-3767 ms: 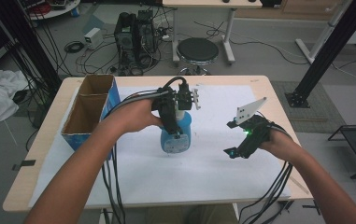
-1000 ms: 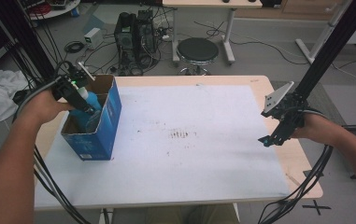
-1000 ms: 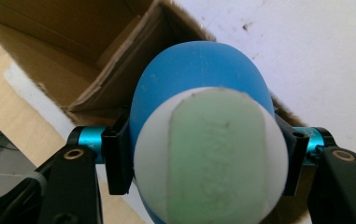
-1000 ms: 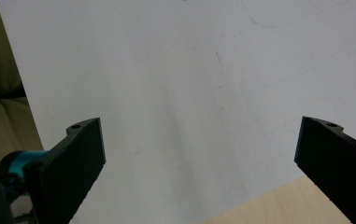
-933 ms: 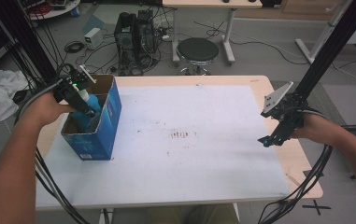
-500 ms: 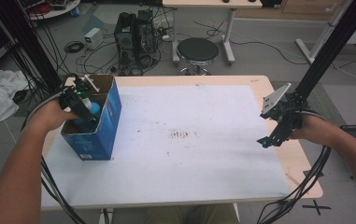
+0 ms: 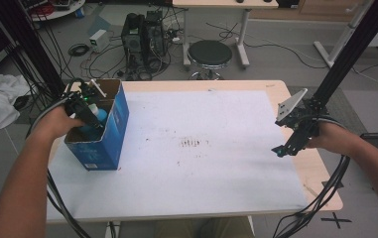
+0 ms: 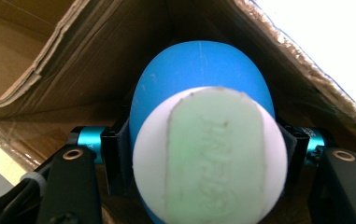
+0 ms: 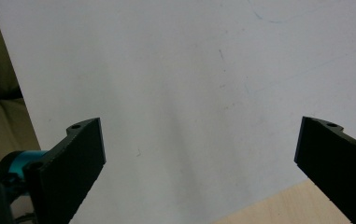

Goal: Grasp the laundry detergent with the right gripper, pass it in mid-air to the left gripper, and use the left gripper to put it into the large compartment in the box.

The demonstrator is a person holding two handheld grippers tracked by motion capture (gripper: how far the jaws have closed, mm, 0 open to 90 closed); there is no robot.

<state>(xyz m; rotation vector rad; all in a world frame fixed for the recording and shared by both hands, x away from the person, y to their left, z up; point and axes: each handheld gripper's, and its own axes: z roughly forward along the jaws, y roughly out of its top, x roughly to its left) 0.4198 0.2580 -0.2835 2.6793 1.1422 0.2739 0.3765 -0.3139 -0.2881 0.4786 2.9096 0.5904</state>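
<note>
A blue bottle (image 8: 199,93) with a white cap and pale green top sits between the jaws of my left gripper (image 8: 199,154), which is shut on it. Both are down inside the open blue cardboard box (image 7: 109,134) at the table's left, where the bottle (image 7: 98,117) shows as a blue patch under the left gripper (image 7: 85,106). My right gripper (image 7: 288,144) hovers over the table's right side, open and holding nothing. Its jaws stand wide apart over the white sheet (image 9: 189,84).
A white sheet (image 7: 201,163) covers most of the wooden table (image 7: 320,173). Dark specks mark the sheet near its middle. Cables trail from both grippers off the front edge. A stool (image 7: 211,52) and a black frame post (image 7: 347,54) stand beyond the table.
My left gripper carried the blue bottle from the table's middle to the box and lowered it inside. My right gripper drew back to the right side and stayed open.
</note>
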